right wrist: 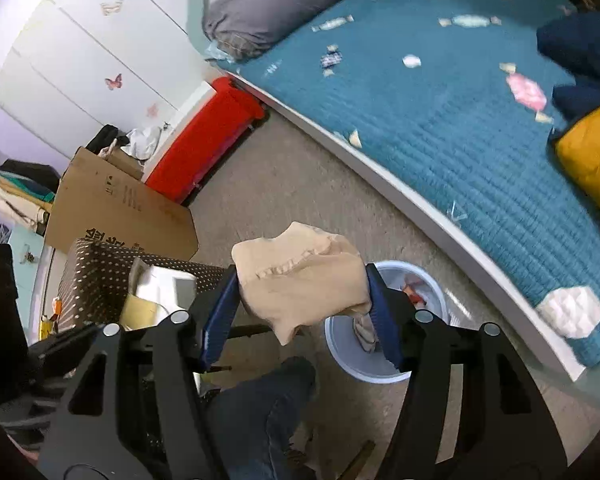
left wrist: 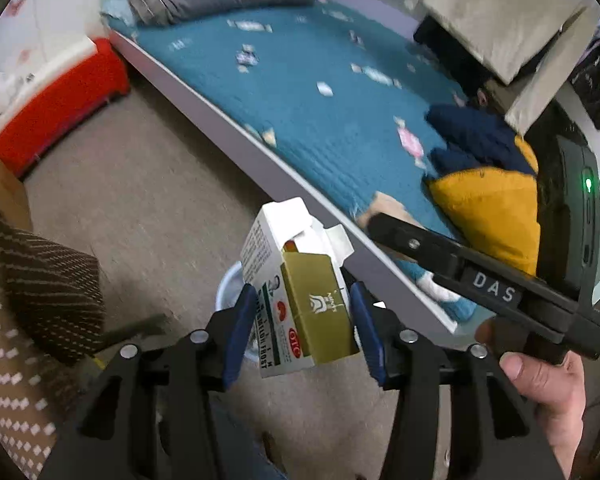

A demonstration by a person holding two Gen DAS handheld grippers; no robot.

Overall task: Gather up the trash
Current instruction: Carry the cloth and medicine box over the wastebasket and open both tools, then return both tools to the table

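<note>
My left gripper (left wrist: 298,330) is shut on an opened white, green and gold cardboard box (left wrist: 300,292), held above the floor over a pale blue trash bin (left wrist: 230,286) that is mostly hidden behind it. My right gripper (right wrist: 300,312) is shut on a crumpled beige paper wad (right wrist: 300,280), held up just left of the same pale blue bin (right wrist: 436,292), which holds some trash. The right gripper's body (left wrist: 480,284) shows in the left wrist view, held by a hand at the right.
A bed with a teal quilt (right wrist: 460,120), grey pillow (right wrist: 284,0) and yellow and navy cushions runs along the right. A red box (right wrist: 204,148), a cardboard sheet (right wrist: 116,208) and a dotted brown box (right wrist: 100,272) stand left on the beige carpet. My knee (right wrist: 276,400) is below.
</note>
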